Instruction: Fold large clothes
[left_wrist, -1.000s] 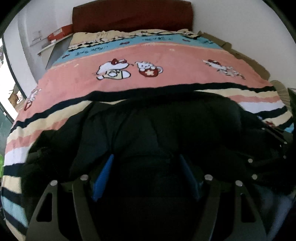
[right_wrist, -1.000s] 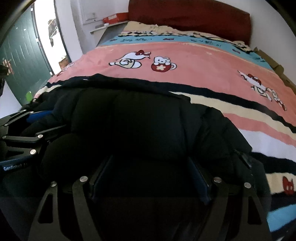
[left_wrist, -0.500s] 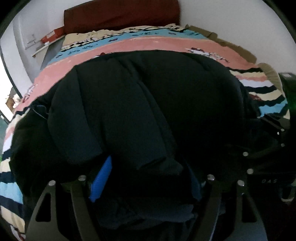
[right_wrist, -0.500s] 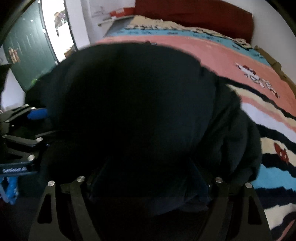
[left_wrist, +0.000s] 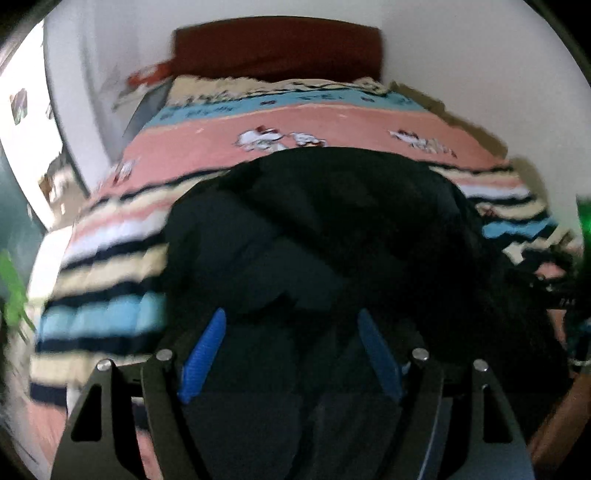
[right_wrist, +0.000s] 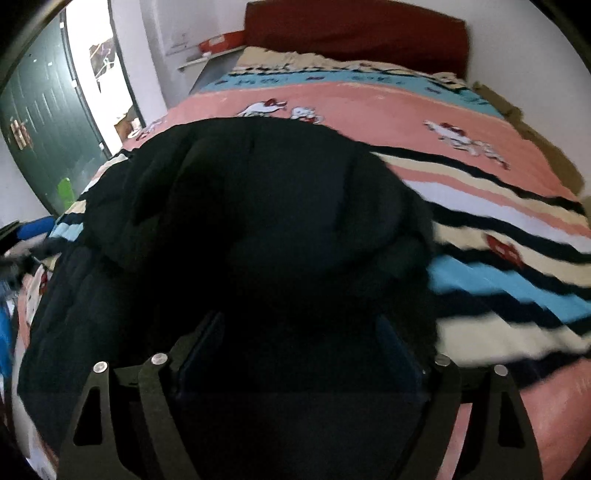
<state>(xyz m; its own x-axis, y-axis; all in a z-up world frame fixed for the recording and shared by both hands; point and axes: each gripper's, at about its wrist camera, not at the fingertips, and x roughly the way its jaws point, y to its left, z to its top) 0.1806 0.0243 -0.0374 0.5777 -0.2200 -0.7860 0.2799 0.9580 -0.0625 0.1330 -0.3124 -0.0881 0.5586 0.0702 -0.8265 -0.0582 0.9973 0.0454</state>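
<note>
**Letting go of the fold and backing off cleanly**

A bulky black padded jacket (left_wrist: 332, 229) lies doubled over on the striped pink, cream and blue cartoon-print blanket (right_wrist: 498, 206) that covers the bed, its near half turned up onto its far half so that it makes a rounded heap toward the foot of the bed. A dark red headboard (right_wrist: 354, 33) stands at the far end, well apart from the garment.

The left gripper (left_wrist: 291, 350) hangs above the near edge of the jacket with its blue-padded fingers (left_wrist: 201, 354) spread wide; dark cloth shows between them but neither pad presses on it. The right gripper (right_wrist: 303, 354) is just as wide, its jaws having just been opening, with the dark jacket under and between the fingers and no grip visible. Both pictures are blurred, so fine contact at the tips is hard to judge.

The step in hand looks like the release after a fold. To do it well, both grippers should lift straight off the cloth rather than drag across it, since padded fabric springs back and a snagged pad would pull the top layer open again. Check that the folded edge sits square with the layer beneath, and that no sleeve sticks out at the sides, before choosing the next corner to take. Press the heap flat if it puffs up.
</note>
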